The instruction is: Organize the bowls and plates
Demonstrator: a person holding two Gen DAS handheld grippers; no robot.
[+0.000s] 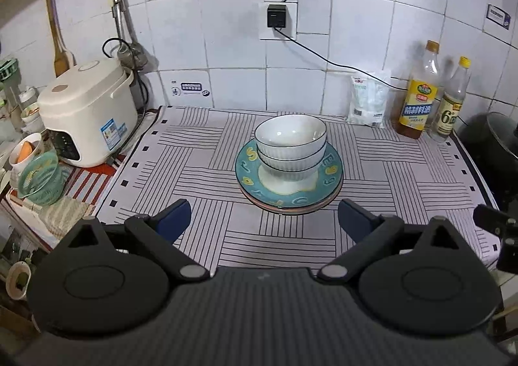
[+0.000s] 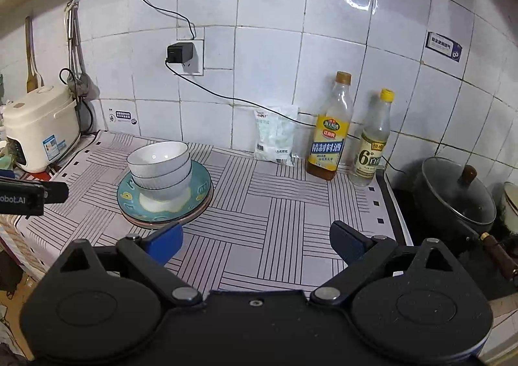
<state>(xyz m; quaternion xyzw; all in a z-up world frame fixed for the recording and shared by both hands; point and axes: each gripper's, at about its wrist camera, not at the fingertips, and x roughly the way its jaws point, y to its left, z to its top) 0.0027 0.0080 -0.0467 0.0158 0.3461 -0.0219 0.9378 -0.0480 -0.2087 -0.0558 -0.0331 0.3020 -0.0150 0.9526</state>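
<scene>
Both the left gripper [image 1: 264, 220] and right gripper [image 2: 255, 241] hang wide, empty. Stacked bowls [image 1: 290, 147] on plates [image 1: 288, 196] look heavy, slick, breakable; I'd grab a rim.

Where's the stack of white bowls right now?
The white bowls sit nested on the teal plate at the middle of the striped cloth, dead ahead of the open left claw; in the right wrist view they lie front-left.

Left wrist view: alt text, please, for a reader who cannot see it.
White bowls sit nested on stacked plates on a striped cloth, beyond the open, empty left tool. A rice cooker stands left, two bottles right.
</scene>
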